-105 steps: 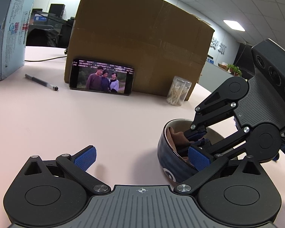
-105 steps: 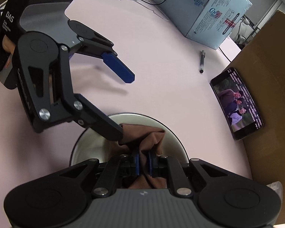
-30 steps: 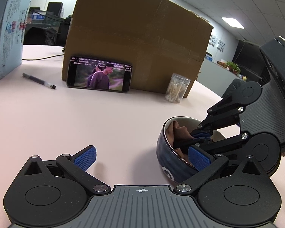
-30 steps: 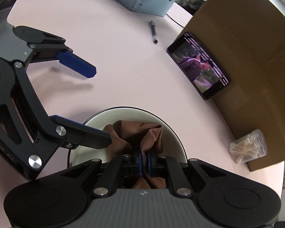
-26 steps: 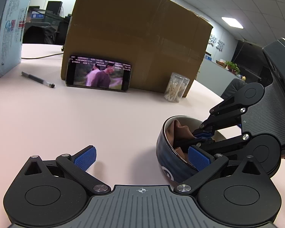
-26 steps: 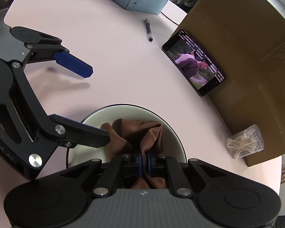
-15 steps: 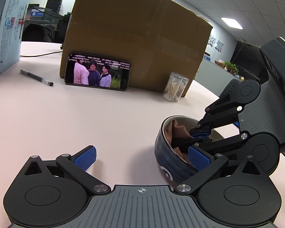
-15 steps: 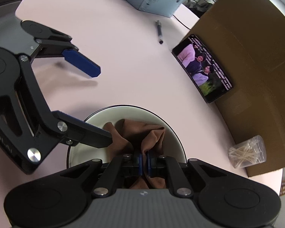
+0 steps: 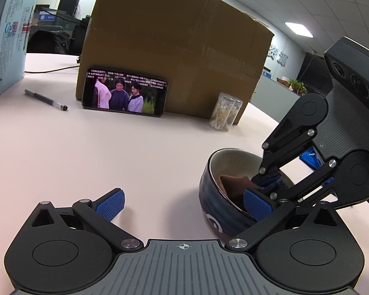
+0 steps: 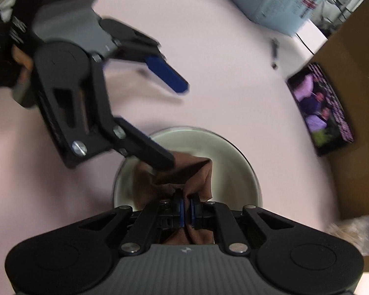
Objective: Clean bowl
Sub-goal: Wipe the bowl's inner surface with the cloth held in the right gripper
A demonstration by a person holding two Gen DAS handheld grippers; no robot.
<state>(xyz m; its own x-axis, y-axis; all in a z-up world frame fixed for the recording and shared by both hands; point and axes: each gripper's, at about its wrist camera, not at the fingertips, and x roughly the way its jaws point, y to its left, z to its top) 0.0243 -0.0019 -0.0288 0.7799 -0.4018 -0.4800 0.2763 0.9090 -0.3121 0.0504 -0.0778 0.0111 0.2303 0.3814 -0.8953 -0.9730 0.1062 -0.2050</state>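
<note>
A dark blue bowl (image 9: 219, 204) with a cream inside (image 10: 233, 169) stands on the pink table. A brown cloth (image 10: 196, 172) lies bunched in it. My right gripper (image 10: 187, 206) points steeply down into the bowl, shut on the cloth; in the left wrist view the right gripper (image 9: 268, 180) comes in from the right. My left gripper (image 9: 184, 199) is wide open. One of its fingers (image 9: 257, 207) reaches over the near rim onto the cloth. The other finger (image 9: 110, 202) hangs over bare table, well clear of the bowl. The right wrist view is motion-blurred.
Behind the bowl a large cardboard box (image 9: 174, 56) has a phone (image 9: 124, 95) playing video propped against it. A clear jar of cotton swabs (image 9: 225, 115) stands at the box's corner. A pen (image 9: 45, 99) and a blue-white carton (image 9: 7, 36) lie far left.
The right gripper has rolled and tilted in the bowl, dragging the cloth round with it. The left gripper and the bowl have stayed where they were.
</note>
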